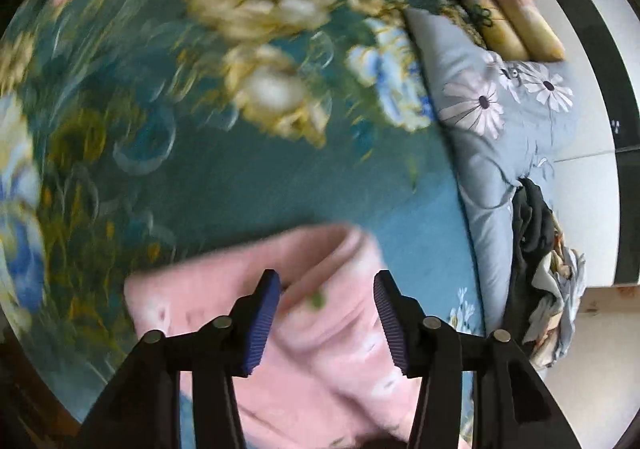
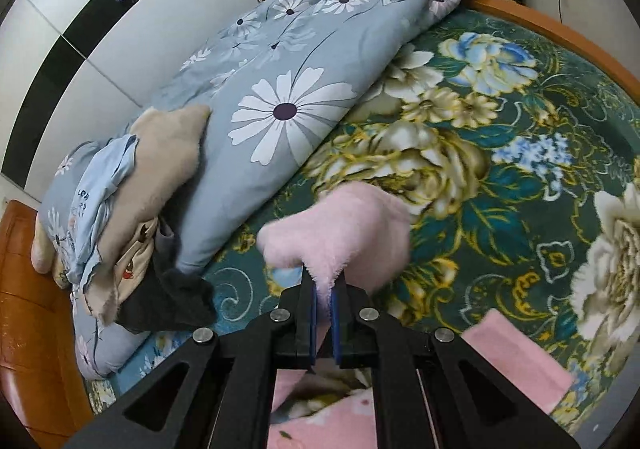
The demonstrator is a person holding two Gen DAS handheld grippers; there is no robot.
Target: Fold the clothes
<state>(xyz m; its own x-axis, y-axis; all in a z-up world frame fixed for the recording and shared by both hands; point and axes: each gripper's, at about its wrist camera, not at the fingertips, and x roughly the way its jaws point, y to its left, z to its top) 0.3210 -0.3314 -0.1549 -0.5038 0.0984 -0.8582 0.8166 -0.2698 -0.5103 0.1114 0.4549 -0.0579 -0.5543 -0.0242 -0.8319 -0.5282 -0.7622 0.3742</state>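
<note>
My right claw [image 2: 324,291] is clenched on a fluffy edge of the pink garment [image 2: 340,233]; my left claw [image 1: 326,313] hangs released above it. It lies rumpled on the bed [image 2: 500,185] beside the quilt [image 2: 280,89], folding barely begun.

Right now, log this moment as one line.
task: fold clothes | left gripper: open over pink garment | right gripper: shut on pink garment, lifted | surface: floral bedspread

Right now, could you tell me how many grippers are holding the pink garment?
1. The right gripper is shut on the pink garment. The left gripper hangs open above it, holding nothing.
</note>
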